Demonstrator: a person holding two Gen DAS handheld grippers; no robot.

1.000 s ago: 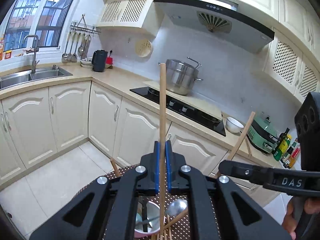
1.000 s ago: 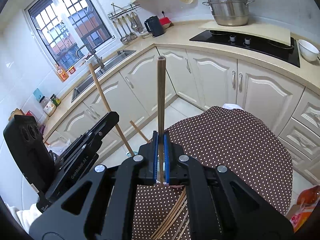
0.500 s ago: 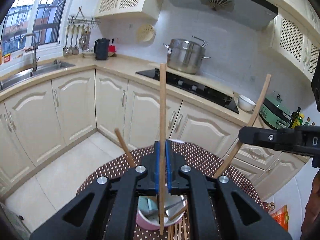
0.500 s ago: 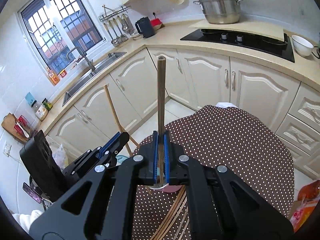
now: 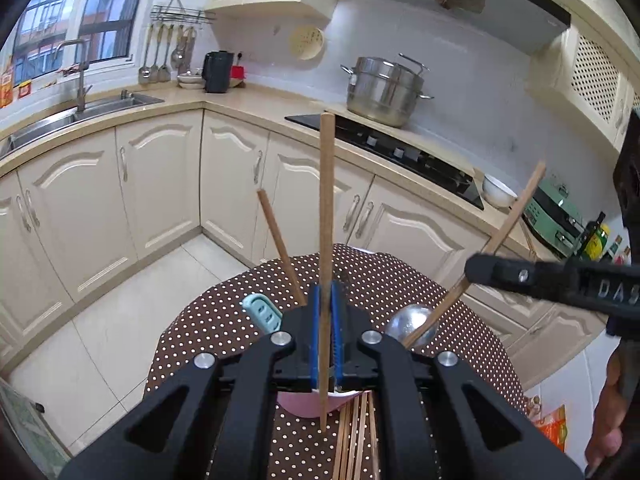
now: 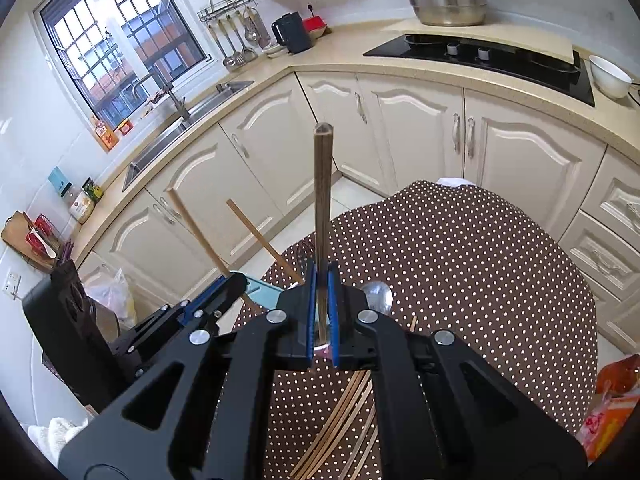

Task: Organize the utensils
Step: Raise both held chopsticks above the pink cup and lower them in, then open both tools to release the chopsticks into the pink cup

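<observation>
The left gripper pinches one wooden chopstick between its blue pads, and the stick stands almost straight up. Its thin bottom end hangs in front of a pink cup that sits on a round table with a brown dotted cloth. The right gripper pinches a second chopstick the same way, tall and upright, right above the pink cup. Another chopstick leans in the cup, tipped to the left. A pale green handle and a shiny spoon stick out of the cup too. More chopsticks lie flat on the cloth in a bunch, just beside the cup on the near side. In the left view, the right gripper comes in from the right side with its stick slanting up.
</observation>
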